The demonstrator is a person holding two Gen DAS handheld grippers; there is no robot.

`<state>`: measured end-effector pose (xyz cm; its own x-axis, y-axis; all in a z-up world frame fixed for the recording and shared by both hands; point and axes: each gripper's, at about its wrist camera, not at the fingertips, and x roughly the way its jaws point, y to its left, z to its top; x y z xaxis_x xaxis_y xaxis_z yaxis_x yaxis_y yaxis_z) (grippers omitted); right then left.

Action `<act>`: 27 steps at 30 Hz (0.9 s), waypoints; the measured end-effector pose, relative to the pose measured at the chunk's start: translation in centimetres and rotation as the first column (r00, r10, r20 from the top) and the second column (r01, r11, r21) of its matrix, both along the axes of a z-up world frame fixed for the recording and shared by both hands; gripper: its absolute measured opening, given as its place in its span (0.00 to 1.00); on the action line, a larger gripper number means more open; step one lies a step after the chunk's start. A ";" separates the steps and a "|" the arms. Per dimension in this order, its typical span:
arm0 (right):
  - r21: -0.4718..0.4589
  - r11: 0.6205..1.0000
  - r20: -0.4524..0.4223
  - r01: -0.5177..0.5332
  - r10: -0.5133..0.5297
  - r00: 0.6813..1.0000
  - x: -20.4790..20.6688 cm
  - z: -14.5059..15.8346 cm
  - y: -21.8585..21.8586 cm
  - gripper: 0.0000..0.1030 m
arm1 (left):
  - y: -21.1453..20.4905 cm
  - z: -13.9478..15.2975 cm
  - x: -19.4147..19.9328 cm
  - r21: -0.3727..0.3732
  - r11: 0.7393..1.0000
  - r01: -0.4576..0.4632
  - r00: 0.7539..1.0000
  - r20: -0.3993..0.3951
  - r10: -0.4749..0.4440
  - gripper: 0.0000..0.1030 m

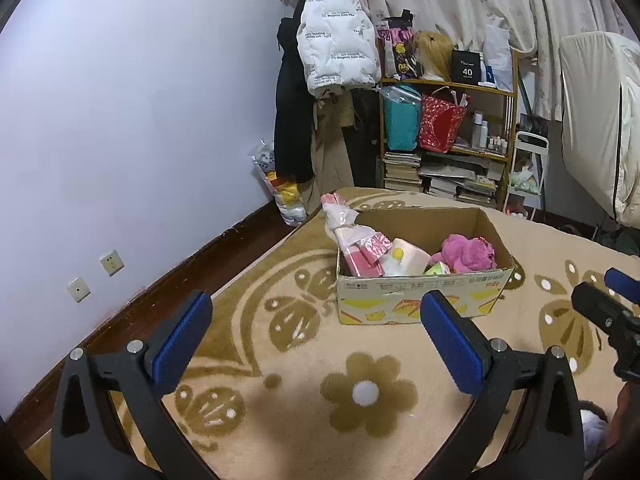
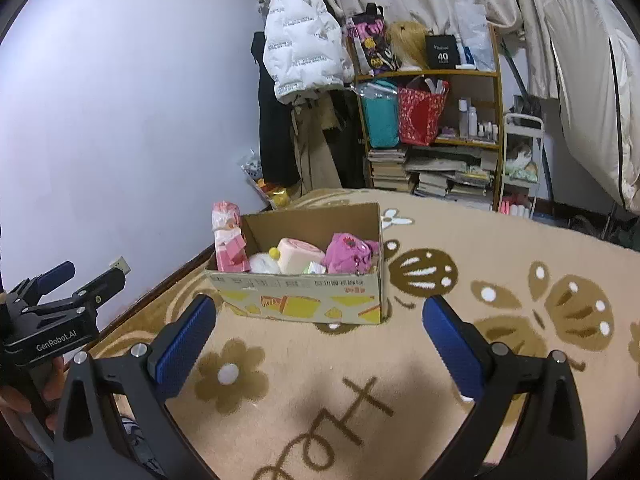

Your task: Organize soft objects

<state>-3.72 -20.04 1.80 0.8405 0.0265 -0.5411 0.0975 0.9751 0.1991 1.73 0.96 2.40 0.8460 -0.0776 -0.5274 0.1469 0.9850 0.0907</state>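
A cardboard box [image 1: 420, 292] stands on the beige patterned rug; it also shows in the right wrist view [image 2: 304, 300]. Inside lie a pink plush toy [image 1: 468, 254] [image 2: 350, 254], a cream soft block [image 1: 404, 258] [image 2: 298, 256], a white fluffy item with a yellow dot [image 2: 264, 262] and a pink doll [image 1: 358, 246] [image 2: 228, 240] sticking out at the left end. My left gripper [image 1: 316, 338] is open and empty, above the rug, short of the box. My right gripper [image 2: 320, 340] is open and empty, also short of the box.
The rug [image 1: 320, 360] meets dark wood floor [image 1: 160, 304] and a white wall at left. A shelf with bags and books [image 1: 444, 140], hanging coats [image 1: 332, 40] and a white cart [image 1: 528, 168] stand beyond the box. The other gripper shows at each frame's edge [image 1: 612, 312] [image 2: 52, 312].
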 end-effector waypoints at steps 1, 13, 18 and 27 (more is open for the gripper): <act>0.001 1.000 -0.005 0.003 -0.003 1.000 0.1 -0.2 -0.1 1.00 | -0.1 -0.1 0.1 0.004 1.000 0.000 1.000 -0.001 0.000 1.00; -0.042 0.999 -0.037 -0.005 0.003 0.999 1.3 -1.7 0.6 1.00 | -0.7 -1.3 1.4 0.024 1.000 0.012 0.999 -0.033 -0.011 1.00; -0.045 0.999 -0.039 -0.007 0.005 0.999 1.5 -1.9 0.7 1.00 | -0.7 -1.4 1.5 0.032 0.999 0.006 1.000 -0.030 -0.005 1.00; -0.045 0.999 -0.036 -0.005 0.004 0.999 1.5 -2.1 0.6 1.00 | -0.5 -1.5 1.4 0.029 1.000 0.007 0.999 -0.032 -0.006 1.00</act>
<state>-2.19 -19.39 -0.25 0.8202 0.0049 -0.5720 0.0995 0.9835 0.1512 3.11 0.44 0.92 0.8284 -0.0675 -0.5560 0.1568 0.9810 0.1146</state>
